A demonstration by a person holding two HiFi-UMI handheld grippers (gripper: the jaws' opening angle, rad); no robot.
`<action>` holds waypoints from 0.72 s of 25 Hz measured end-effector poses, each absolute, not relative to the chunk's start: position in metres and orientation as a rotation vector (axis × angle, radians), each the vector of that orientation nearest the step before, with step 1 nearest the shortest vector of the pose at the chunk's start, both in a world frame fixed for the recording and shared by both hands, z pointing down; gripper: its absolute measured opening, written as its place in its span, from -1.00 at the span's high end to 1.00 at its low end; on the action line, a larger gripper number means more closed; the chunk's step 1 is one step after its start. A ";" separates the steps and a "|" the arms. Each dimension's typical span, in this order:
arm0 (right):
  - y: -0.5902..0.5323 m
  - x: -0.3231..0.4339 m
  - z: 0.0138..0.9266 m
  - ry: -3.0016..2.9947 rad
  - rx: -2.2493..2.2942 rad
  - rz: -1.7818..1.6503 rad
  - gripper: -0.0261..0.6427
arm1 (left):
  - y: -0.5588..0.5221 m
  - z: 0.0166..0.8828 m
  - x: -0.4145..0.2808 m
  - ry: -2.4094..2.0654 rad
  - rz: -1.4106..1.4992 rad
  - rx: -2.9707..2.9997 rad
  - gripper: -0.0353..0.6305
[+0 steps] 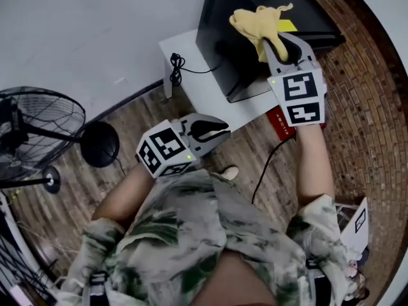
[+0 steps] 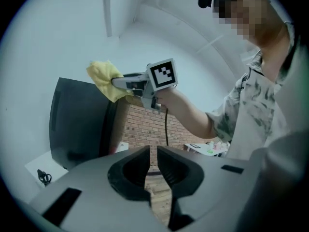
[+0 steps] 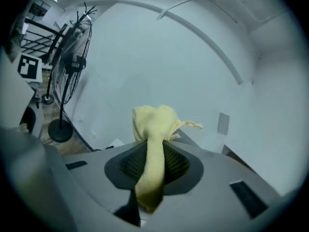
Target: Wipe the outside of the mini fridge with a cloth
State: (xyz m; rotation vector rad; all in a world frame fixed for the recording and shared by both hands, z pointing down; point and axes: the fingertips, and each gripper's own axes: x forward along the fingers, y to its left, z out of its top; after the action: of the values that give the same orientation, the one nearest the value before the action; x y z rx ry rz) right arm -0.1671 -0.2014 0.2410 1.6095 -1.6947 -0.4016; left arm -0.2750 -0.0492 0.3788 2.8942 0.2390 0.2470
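Note:
The black mini fridge (image 1: 255,18) stands on a white platform (image 1: 191,62) against the wall. A yellow cloth (image 1: 255,24) is bunched over the fridge's top, and my right gripper (image 1: 274,43) is shut on it. In the right gripper view the cloth (image 3: 152,144) runs between the jaws and bulges out ahead of them. My left gripper (image 1: 217,131) hangs lower, in front of the platform, shut with nothing in it. The left gripper view looks past its closed jaws (image 2: 152,166) at the fridge (image 2: 79,120), the cloth (image 2: 106,79) and the right gripper (image 2: 145,83).
A black standing fan (image 1: 38,132) with a round base (image 1: 100,144) is at the left. A black cable (image 1: 178,65) lies on the platform. A red box (image 1: 280,121) and another cable (image 1: 268,164) lie on the wooden floor by the fridge. The white wall (image 1: 83,30) is behind.

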 end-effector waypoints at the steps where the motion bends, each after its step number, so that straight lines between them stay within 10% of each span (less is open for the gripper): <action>1: -0.207 -0.166 0.240 -1.647 1.609 -0.408 0.64 | -0.048 0.376 -0.278 0.254 0.229 2.892 0.77; 18: -0.257 -0.152 0.321 -1.158 1.489 -0.354 0.64 | -0.051 0.387 -0.327 0.290 0.204 2.858 0.77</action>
State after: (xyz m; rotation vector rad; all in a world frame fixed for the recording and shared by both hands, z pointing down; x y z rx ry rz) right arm -0.1520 -0.2566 0.3214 1.4893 -1.1583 -0.3543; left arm -0.3274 -0.0514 0.3872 2.8584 0.2900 0.2044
